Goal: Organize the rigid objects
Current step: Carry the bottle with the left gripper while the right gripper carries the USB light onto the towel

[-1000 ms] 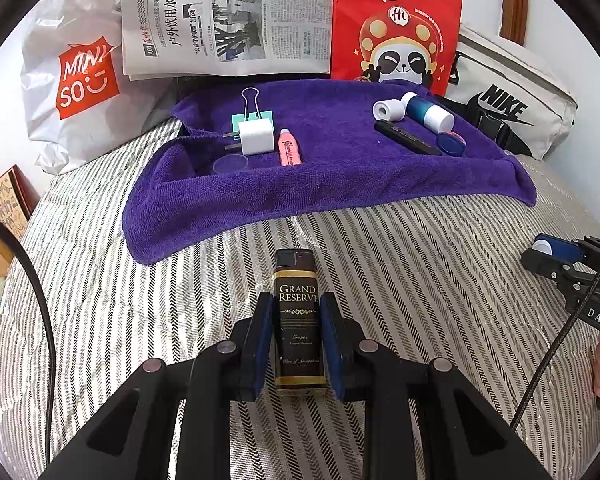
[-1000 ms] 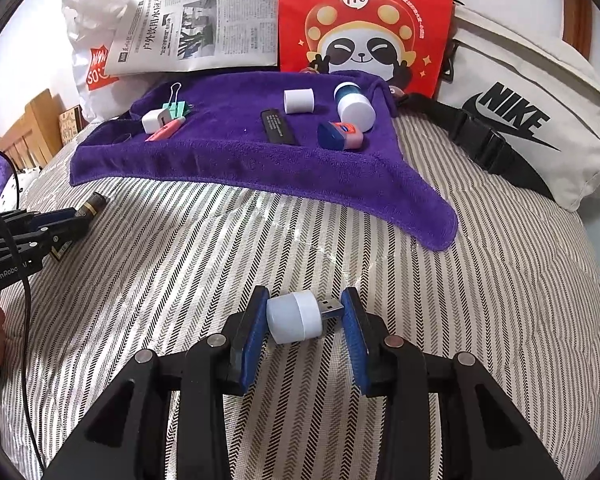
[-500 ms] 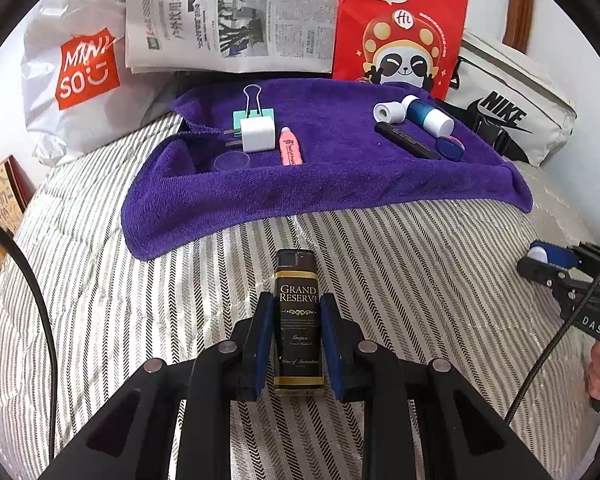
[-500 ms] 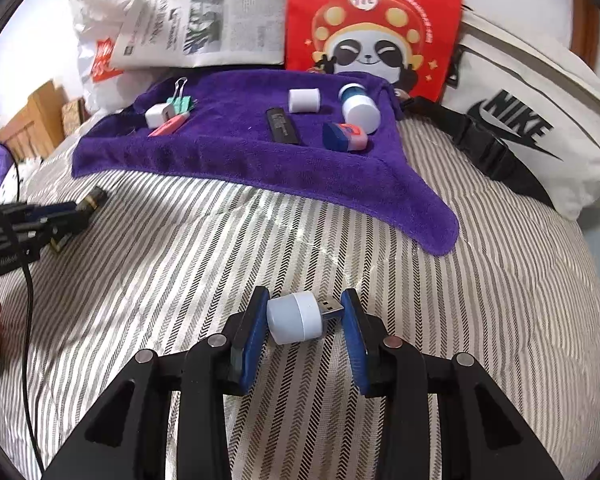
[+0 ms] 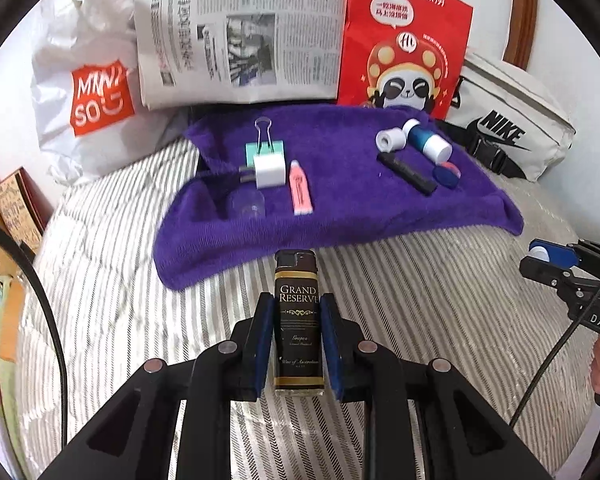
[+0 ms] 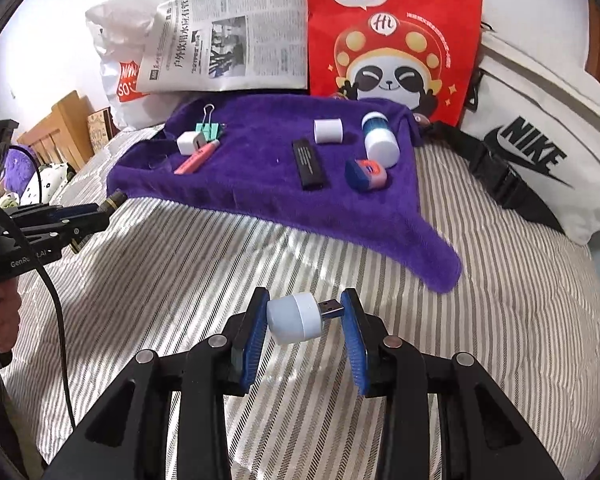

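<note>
A: Where do the two things stand right now?

B: The left tool [image 5: 296,344] is clenched on the black rectangular lighter with gold "Grand Reserve" lettering [image 5: 299,320], its blue pads pressing both long sides. The right tool [image 6: 305,334] grips the small white USB night-light with a metal plug [image 6: 298,318] end to end, dome against one pad, plug tip against the other.

A: What has changed in the last second?

B: Both hands have risen. The striped grey-and-white bedspread [image 6: 500,320] has dropped away beneath each tool, and more of the purple terry towel [image 5: 340,208] shows. The grips themselves look the same as a second ago, with neither thing slipping.

A: So the pick-ups are done?

B: I'd judge so. Both things are off the bed and hang in the air short of the towel's near edge.

A: And the towel?

B: It already carries two loose groups: a white plug adapter [image 5: 269,170], a teal binder clip [image 5: 265,146] and a pink tube [image 5: 301,188] on the left; a black stick [image 6: 309,163], a white cylinder [image 6: 328,131] and a blue-and-white bottle [image 6: 380,142] on the right. The carry over there likely comes next.
</note>
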### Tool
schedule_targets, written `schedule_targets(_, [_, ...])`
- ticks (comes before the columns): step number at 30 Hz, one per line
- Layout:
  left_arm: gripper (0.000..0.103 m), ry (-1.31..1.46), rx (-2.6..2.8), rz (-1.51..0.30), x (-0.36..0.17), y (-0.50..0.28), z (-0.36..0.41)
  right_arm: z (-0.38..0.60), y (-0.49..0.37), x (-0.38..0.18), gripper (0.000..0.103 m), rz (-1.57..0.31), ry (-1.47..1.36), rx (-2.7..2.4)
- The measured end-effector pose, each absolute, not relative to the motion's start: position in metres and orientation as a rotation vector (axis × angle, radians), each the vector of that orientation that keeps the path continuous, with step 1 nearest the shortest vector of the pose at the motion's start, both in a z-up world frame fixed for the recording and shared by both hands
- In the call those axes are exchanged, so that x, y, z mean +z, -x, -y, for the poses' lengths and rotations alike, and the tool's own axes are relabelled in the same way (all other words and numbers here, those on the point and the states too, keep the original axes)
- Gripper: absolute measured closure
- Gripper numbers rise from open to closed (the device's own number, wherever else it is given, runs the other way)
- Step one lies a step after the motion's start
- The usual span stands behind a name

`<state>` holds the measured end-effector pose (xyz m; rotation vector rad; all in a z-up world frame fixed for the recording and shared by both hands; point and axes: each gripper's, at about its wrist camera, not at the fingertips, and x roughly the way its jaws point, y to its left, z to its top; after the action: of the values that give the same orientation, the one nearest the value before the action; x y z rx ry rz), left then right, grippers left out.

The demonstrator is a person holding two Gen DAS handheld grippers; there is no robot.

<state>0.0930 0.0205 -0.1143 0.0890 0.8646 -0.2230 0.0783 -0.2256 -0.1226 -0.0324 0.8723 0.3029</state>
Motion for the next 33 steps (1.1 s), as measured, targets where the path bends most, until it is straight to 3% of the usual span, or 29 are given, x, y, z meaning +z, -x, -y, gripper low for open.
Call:
schedule_targets(17, [0.081,-0.066,-0.292,-0.857,-0.080,-0.150,-0.003,0.233,-0.136,-0.090,0.066,-0.847,-0.014,0.302])
schedule_targets(33, [0.081,-0.027,-0.289,-0.900,-0.102,-0.239,0.023,0.243,-0.173,-0.104,0.066,-0.890,-0.070,0.278])
